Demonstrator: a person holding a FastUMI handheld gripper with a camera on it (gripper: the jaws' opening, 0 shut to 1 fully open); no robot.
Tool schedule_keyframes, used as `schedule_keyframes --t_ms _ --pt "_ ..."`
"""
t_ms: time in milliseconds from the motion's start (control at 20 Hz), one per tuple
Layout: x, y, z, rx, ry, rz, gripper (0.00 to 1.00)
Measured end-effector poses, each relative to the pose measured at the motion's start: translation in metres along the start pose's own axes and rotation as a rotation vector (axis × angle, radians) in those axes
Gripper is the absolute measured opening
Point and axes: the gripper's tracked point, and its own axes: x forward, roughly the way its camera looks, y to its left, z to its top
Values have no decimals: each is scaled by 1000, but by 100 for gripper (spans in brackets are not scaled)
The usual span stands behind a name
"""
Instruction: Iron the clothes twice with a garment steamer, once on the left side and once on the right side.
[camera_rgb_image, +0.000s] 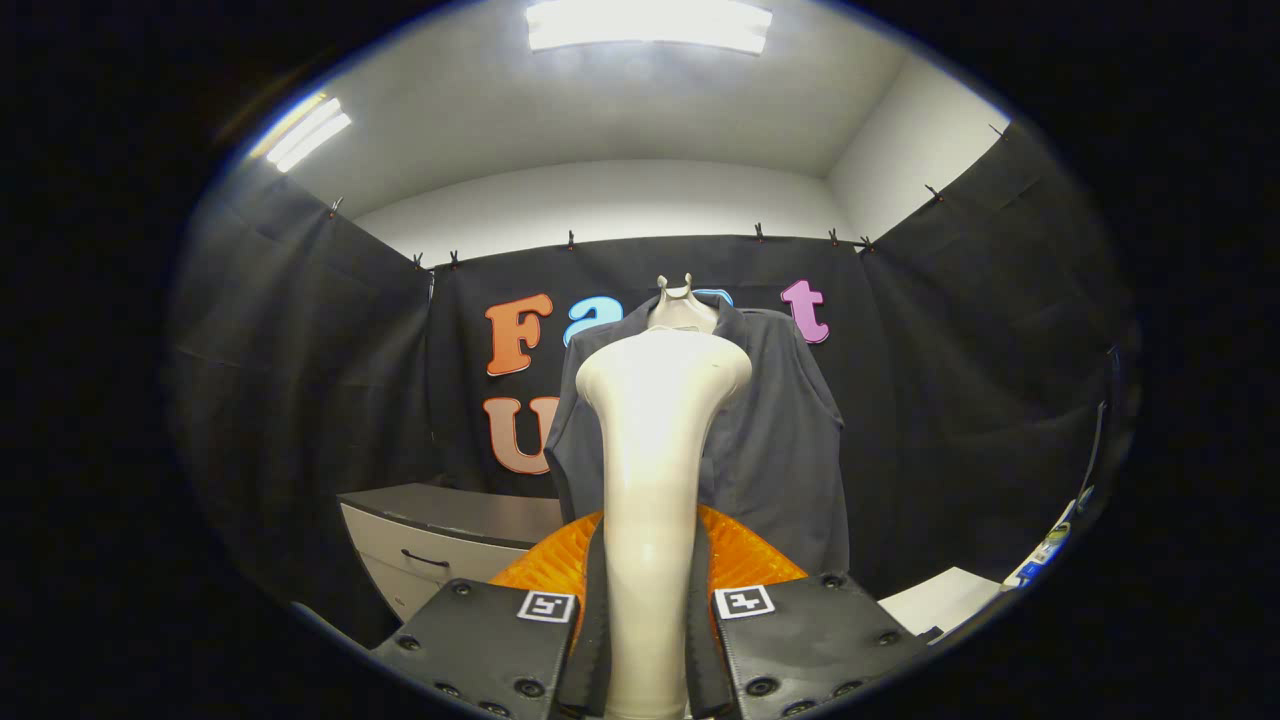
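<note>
steamer (655, 440) held upright between the two fingers of the gripper (645, 640), both fingers pressed against its pale handle, so the tongs are closed on the steamer. the flared steamer head stands in front of the garment (780, 440), a dark collared shirt or jacket hung on a pale hanger (677, 300) against the booth's back wall; how close the head is to the cloth cannot be told. relative to the garment, the head covers the upper middle, just left of the placket and below the collar. a grey cabinet (440, 530) with a drawer handle stands low and to the left of the garment; a pale surface (940, 600) lies low and to its right. an orange part of the gripper's body shows just behind the fingers.

judged step: positioning the head for a pass over one side of the garment; whether any pass is already done cannot be read. to do it well, the head would best be brought flat onto the fabric near the shoulder of the chosen side, then drawn straight down toward the hem at an even pace, the handle kept upright so the face stays square to the cloth. the grip should stay firm, since the smooth tapered handle could twist or slide between the fingers. light pressure only: the garment hangs free and could swing or bunch on its hanger.
</note>
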Motion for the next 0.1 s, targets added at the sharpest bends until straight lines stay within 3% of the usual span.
schedule_keyframes --t_ms 100 --pt "0 1 0 1 0 3 37"
